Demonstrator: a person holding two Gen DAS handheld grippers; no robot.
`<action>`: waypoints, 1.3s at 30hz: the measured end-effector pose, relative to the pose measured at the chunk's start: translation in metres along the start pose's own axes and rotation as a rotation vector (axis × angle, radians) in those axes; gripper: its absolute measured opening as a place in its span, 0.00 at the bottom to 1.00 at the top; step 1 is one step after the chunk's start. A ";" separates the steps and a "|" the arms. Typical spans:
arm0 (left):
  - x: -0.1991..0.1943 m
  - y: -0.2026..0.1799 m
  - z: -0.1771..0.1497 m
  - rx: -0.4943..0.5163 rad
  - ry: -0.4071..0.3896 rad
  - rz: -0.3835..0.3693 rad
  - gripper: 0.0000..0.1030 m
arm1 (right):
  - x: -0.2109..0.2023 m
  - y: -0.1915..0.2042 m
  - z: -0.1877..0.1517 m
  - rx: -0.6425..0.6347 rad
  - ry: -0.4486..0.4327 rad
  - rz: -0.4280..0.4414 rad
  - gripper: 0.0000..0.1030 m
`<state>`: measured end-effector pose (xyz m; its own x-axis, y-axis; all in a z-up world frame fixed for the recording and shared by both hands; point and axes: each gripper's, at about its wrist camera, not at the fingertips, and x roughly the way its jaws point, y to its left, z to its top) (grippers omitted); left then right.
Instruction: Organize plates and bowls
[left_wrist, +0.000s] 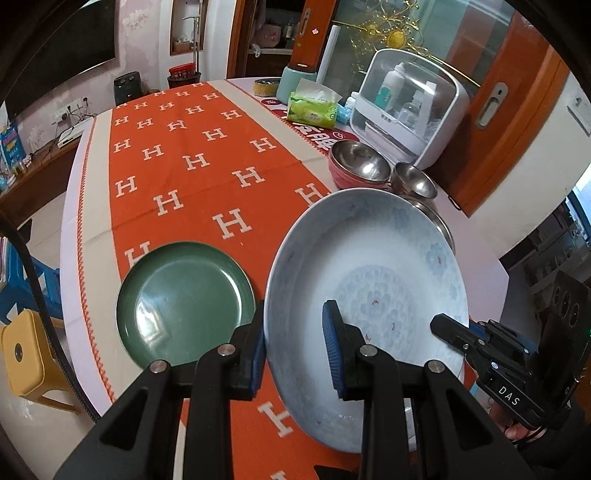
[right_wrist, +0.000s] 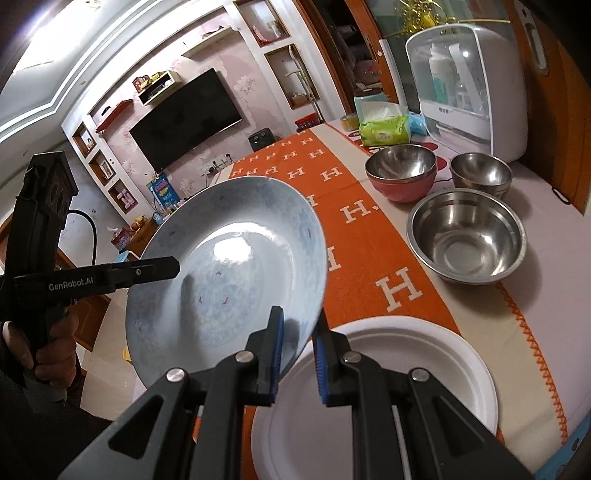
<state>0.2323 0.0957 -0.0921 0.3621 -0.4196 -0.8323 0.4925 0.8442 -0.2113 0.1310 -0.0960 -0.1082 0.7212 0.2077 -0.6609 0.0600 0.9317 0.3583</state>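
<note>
Nearest my left lens, the left tool (left_wrist: 295, 343) pinched the near rim of the blue patterned plate (left_wrist: 369, 273), one blue pad under the rim and one inside the dish. That plate was tilted and held clear of the worktop (left_wrist: 92, 177), above its orange cloth (left_wrist: 192, 155). At the far right edge of the plate I saw the right tool (left_wrist: 452, 328) biting the opposite rim, with a hand (left_wrist: 517, 430) below its grip. Just left of the plate, a green plate (left_wrist: 184, 302) lay flat on the cloth. Beyond it stood a steel bowl nested in a pink bowl (left_wrist: 356, 166) and, beside that, a small steel bowl (left_wrist: 413, 181). A white cabinet (left_wrist: 406, 107) stood behind them.

From my right lens, the right tool (right_wrist: 299, 354) gripped the plate (right_wrist: 229, 258) by its rim, pads pressed on both faces. The left tool (right_wrist: 173, 267) clamped the far side. A white plate (right_wrist: 424, 387) lay on the worktop directly below my fingers. Further off, a wide steel bowl (right_wrist: 467, 243) sat near the other two bowls.
</note>
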 end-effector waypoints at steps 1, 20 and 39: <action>-0.003 -0.002 -0.004 -0.002 -0.001 -0.001 0.26 | -0.005 0.001 -0.003 -0.005 -0.004 -0.001 0.14; 0.013 -0.049 -0.065 0.002 0.093 -0.026 0.26 | -0.045 -0.023 -0.054 0.002 0.081 -0.046 0.14; 0.087 -0.087 -0.092 -0.064 0.237 -0.001 0.26 | -0.037 -0.077 -0.079 -0.022 0.261 -0.097 0.15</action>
<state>0.1483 0.0168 -0.1937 0.1617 -0.3370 -0.9275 0.4386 0.8665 -0.2384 0.0449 -0.1516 -0.1634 0.5105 0.1840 -0.8400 0.1031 0.9567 0.2722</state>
